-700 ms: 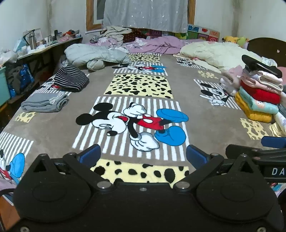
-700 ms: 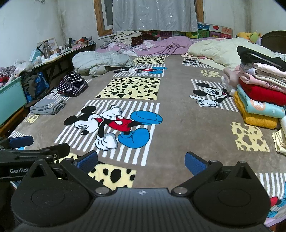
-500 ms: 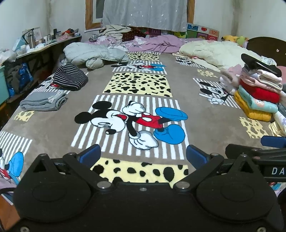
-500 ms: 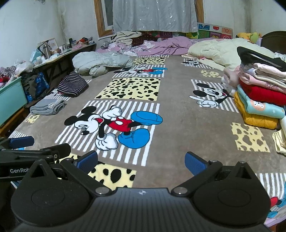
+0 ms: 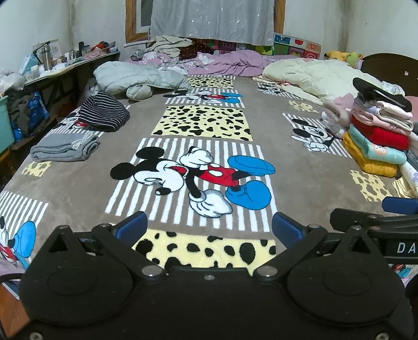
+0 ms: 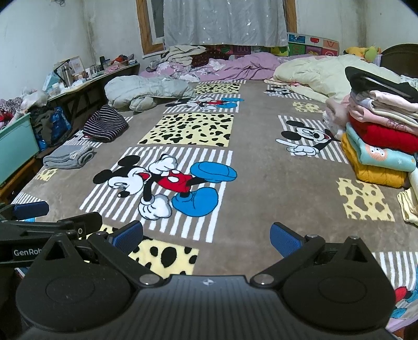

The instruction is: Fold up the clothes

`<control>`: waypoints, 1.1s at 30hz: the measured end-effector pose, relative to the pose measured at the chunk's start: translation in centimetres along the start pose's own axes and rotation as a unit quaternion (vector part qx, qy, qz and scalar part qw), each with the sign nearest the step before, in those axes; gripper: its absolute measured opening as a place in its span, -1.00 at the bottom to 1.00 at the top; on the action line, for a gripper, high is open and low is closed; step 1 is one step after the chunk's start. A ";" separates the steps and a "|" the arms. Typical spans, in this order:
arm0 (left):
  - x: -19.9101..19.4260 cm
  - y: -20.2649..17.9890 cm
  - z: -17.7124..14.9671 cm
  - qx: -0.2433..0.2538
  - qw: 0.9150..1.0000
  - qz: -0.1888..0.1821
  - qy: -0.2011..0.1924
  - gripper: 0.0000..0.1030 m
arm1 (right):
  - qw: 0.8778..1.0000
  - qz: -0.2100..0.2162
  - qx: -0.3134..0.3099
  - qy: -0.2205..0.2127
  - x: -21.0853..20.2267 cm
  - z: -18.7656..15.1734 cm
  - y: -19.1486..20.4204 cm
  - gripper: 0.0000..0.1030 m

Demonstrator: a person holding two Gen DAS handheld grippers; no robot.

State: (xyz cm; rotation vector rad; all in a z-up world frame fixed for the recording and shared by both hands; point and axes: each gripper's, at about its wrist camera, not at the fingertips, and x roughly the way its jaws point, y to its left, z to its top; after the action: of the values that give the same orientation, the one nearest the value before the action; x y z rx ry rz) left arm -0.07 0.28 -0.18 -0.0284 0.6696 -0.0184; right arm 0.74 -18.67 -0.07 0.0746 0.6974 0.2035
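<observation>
My left gripper (image 5: pixel 209 230) hangs low over the near edge of the brown plush blanket printed with cartoon mice (image 5: pixel 300 162), its blue-padded fingers (image 5: pixel 132 227) spread wide with nothing between them. My right gripper (image 6: pixel 206 235) hangs just beside it over the same near edge, its own blue pads (image 6: pixel 284 239) likewise wide apart and holding nothing. Each gripper shows at the edge of the other's view.

I take the large mouse figure with red shorts and blue shoes (image 5: pixel 193 175) at the middle of the blanket as my landmark. It lies just beyond both pairs of fingers. To its right, at the blanket's edge, stands a tall stack of folded clothes (image 5: pixel 378 130), with a mustard-yellow piece at the bottom, then teal, red and pale pink, and a black garment (image 5: pixel 381 94) on top. To the left of the mouse lies a folded grey garment (image 5: pixel 65 149), and beyond that a rumpled navy and white striped top (image 5: pixel 104 112). Farther back on the left sits a bunched pale grey padded jacket (image 5: pixel 135 78). Beyond the mouse on the right is a cream quilt (image 5: pixel 313 73), and along the far wall a lilac duvet (image 5: pixel 235 61) under a grey curtain (image 5: pixel 211 21). A cluttered dark side table (image 5: pixel 65 70) stands off the blanket to the left.
</observation>
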 end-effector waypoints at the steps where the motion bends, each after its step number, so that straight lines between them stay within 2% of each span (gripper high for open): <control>1: 0.0 0.0 0.0 0.001 1.000 0.000 0.000 0.99 | 1.000 0.000 -0.001 -0.001 -0.1 0.0 0.0 0.99; 33: 0.1 -0.9 -0.5 0.010 1.000 0.004 0.003 0.99 | 1.000 0.000 0.003 0.000 -0.3 -0.4 -0.6 0.99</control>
State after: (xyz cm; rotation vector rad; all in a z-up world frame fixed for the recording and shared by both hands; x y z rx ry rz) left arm -0.26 -0.62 -0.61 -0.0073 0.6759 -0.0177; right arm 0.38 -19.29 -0.29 0.0796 0.6972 0.2012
